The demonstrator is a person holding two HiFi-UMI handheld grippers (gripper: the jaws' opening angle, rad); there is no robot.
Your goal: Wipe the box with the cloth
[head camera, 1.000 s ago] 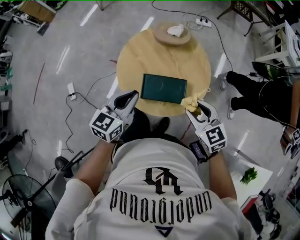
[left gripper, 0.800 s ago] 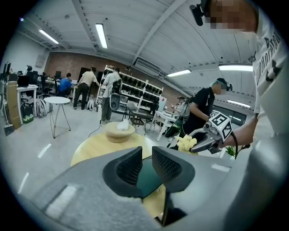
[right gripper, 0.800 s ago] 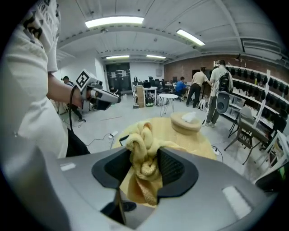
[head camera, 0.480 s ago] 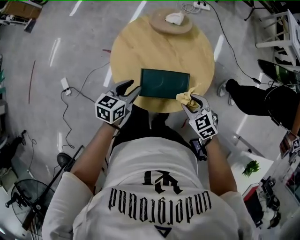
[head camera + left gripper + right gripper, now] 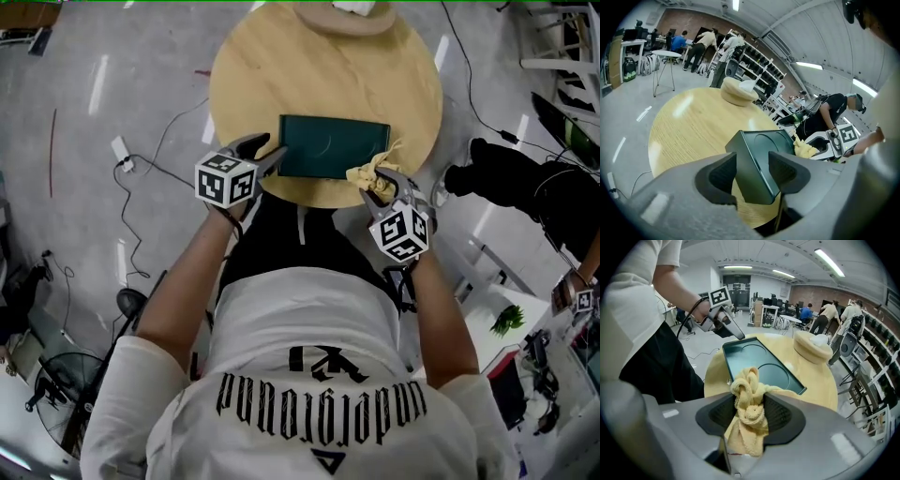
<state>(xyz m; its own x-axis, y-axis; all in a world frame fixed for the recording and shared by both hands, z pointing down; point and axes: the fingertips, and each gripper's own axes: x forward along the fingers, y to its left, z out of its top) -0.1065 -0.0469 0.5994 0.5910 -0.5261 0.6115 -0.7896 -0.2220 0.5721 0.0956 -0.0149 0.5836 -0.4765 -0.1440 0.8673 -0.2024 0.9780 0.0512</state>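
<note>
Two hand-held grippers sit at the near edge of a round wooden table [image 5: 281, 75], one at each near corner of the box [image 5: 333, 145]. The box is dark green, flat and rectangular, and lies on the near half of the tabletop with its long side running left to right.

On the left, the left gripper [image 5: 265, 150] has its jaws spread wide; they have just been opening, and the near left corner of the box stands between them with neither pad clearly pressing on it. Its marker cube [image 5: 225, 180] faces up toward the head camera.

On the right, the right gripper [image 5: 751, 416] is clamped on the cloth [image 5: 749, 397], a yellow terry rag (bunched into a knotty wad) that pokes out past the jaw tips and hangs down behind them. From above, the wad sits just beside the near right corner of the box; whether it touches the box I cannot tell.

At the far edge of the table rests a round tan pad [image 5: 737, 91] with something white [image 5: 749, 85] on top. A person in black [image 5: 525, 187] is on the floor to the right of the table, and a white cable [image 5: 141, 169] trails across the grey floor to the left.
</note>
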